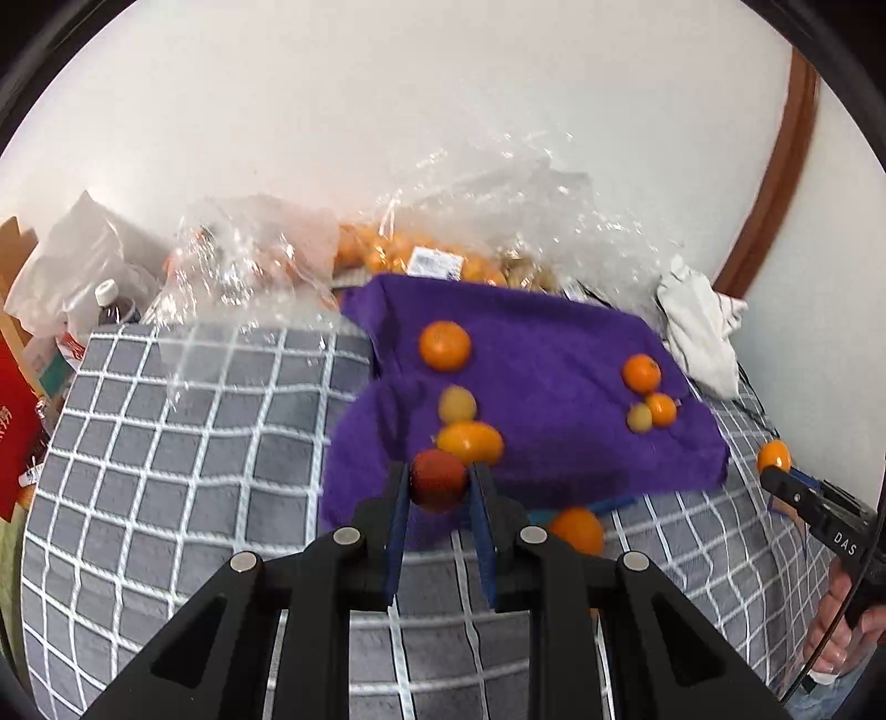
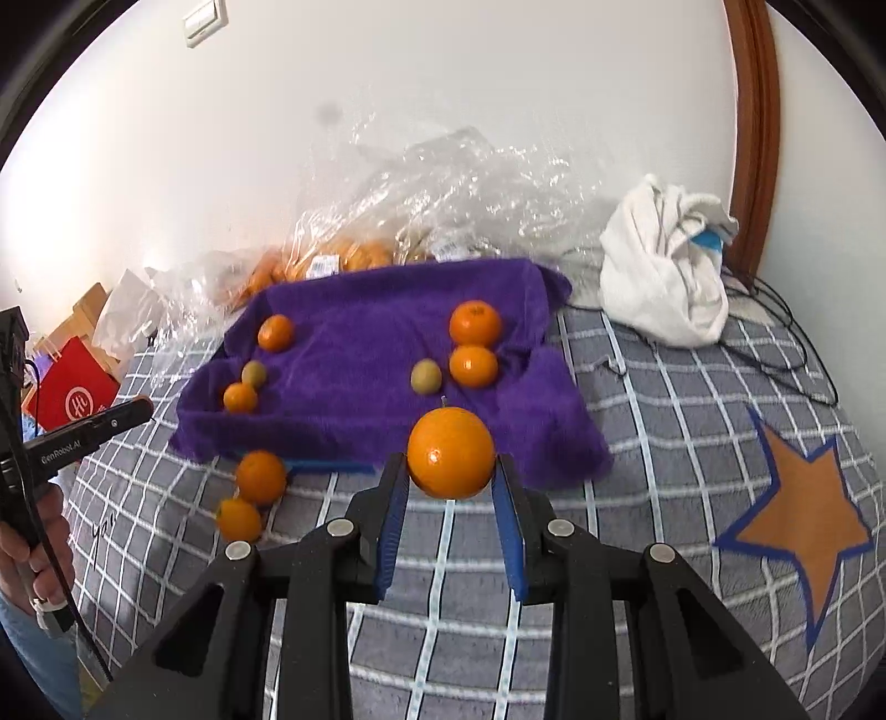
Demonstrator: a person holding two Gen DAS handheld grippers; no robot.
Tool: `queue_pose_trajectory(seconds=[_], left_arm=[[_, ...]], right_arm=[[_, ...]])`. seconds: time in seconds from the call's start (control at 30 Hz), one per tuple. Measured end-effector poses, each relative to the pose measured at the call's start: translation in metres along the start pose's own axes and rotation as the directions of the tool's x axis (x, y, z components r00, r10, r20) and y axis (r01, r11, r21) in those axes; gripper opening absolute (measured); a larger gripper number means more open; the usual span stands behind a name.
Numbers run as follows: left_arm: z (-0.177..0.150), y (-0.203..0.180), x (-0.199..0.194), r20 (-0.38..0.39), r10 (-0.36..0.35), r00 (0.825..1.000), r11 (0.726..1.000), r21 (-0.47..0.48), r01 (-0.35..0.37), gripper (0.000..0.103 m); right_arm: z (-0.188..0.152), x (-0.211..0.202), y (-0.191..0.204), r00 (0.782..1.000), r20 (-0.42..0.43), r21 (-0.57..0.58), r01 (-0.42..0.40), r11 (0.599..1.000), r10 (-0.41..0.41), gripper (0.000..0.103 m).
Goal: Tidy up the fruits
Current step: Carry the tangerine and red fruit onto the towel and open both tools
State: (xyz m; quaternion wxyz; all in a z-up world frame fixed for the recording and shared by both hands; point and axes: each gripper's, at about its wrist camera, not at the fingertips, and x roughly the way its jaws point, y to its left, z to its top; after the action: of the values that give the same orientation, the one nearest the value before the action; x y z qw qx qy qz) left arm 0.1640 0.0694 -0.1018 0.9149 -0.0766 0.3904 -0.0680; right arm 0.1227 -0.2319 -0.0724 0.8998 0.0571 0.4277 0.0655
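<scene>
On the bed: grey blanket (image 2: 664, 421) with a white grid, a purple towel (image 2: 360, 343) spread over it, fruit scattered on and beside the towel.
Left tongs (image 1: 440, 481): blue pads pinching a small reddish round fruit (image 1: 437, 479), held just above the towel's near edge.
Right tongs (image 2: 449, 471): blue pads pinching a large orange (image 2: 451, 452) with a short stem on top, held over the towel's near edge.
Fruit on towel, right wrist view: two oranges (image 2: 474, 323) touching at the right with a small greenish-yellow fruit (image 2: 426, 376) just beside them; at the left one orange (image 2: 275, 332), and a greenish fruit (image 2: 253, 373) touching a small orange (image 2: 240, 397).
Fruit off towel, right wrist view: two oranges (image 2: 261, 476) touching on the blanket by the towel's near-left corner.
Only in right wrist view: an orange star (image 2: 803, 526) edged in blue on the blanket; a wall switch (image 2: 205, 21); the person's left hand (image 2: 33, 548) on its handle.
Only in left wrist view: a capped bottle (image 1: 108, 302) at the far left; the person's right hand (image 1: 841, 637).
Both views: clear plastic bags (image 1: 387, 232) of oranges against the wall behind the towel; a crumpled white cloth (image 2: 664, 277) at the right.
Appearance of the held orange: bright, glossy, smooth-skinned.
</scene>
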Motion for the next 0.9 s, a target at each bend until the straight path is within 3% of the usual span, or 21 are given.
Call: queue_pose_trajectory(seconds=[0.23,0.53,0.9], left_arm=[[0.028,0.006,0.021,-0.011,-0.017,1.000,0.999,-0.032,0.017,0.021],[0.054,-0.002,0.078,-0.059,-0.052,0.997,0.998,-0.043,0.049,0.021],[0.059,-0.003,0.126,-0.142,-0.068,0.988,0.996,-0.064,0.059,0.021]], right_arm=[[0.022,0.023,-0.003,1.000,-0.015,0.007,0.010,1.000,-0.010,0.031],[0.032,0.072,-0.011,0.995,-0.095,0.046,0.016,0.999,-0.011,0.031],[0.028,0.099,-0.008,0.989,-0.145,0.007,0.010,1.000,-0.009,0.031]])
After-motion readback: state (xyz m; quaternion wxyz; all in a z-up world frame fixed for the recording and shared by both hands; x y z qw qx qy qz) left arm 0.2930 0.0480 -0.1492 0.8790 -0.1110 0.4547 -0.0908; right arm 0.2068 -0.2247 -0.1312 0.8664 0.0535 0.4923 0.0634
